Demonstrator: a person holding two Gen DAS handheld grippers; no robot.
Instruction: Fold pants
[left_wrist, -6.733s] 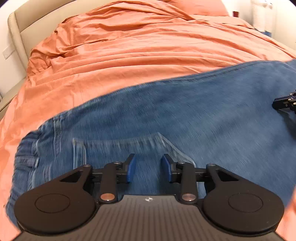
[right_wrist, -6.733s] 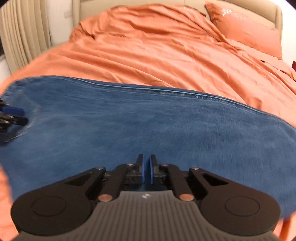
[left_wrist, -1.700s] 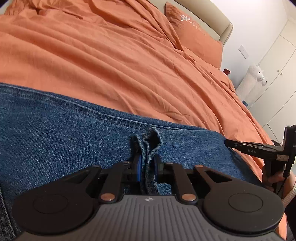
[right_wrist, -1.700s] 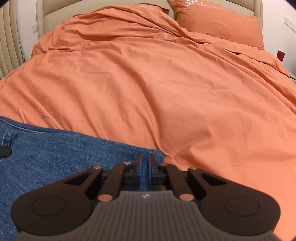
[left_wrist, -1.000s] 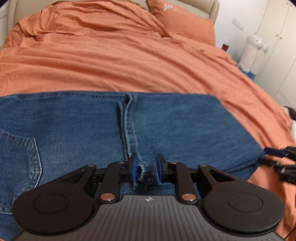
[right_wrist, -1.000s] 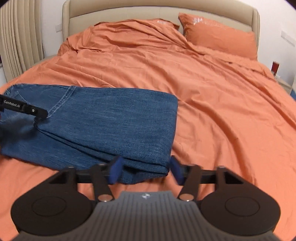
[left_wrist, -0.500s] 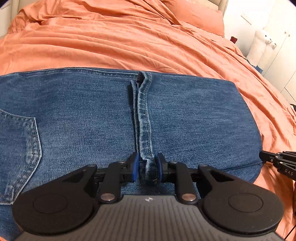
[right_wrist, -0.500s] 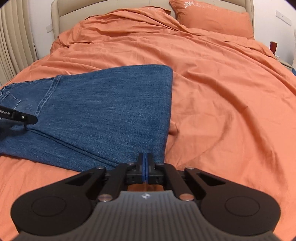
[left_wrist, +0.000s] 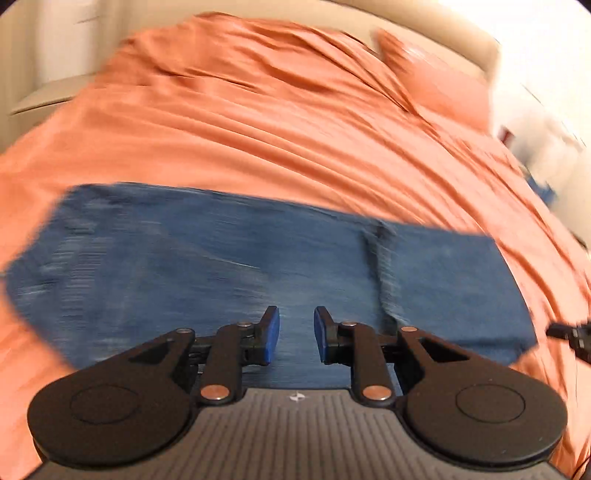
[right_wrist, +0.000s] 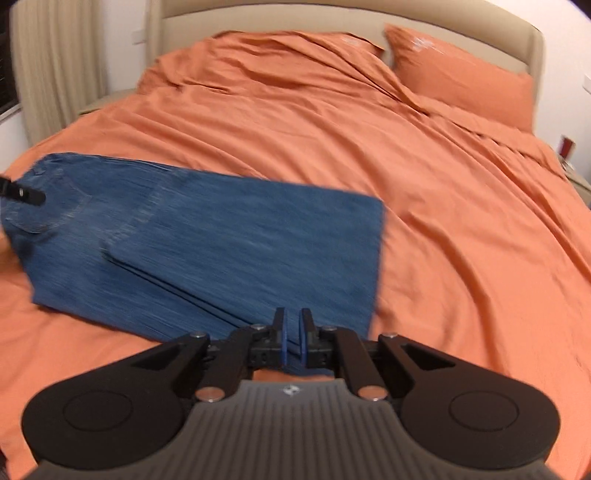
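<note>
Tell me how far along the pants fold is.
Done: the pants lie folded on the bed cover, cuffs over the thigh. In hand: the left gripper is opening, nothing between its pads; the right gripper is shut at the near edge. Left: possibly one more fold.

Folded jeans (right_wrist: 229, 243) cover the bed's (right_wrist: 461, 240) near left part. Toward the headboard (right_wrist: 332, 14) and right edge the bedspread lies bare; only the pillow (right_wrist: 461, 81) fills the far right corner.
</note>
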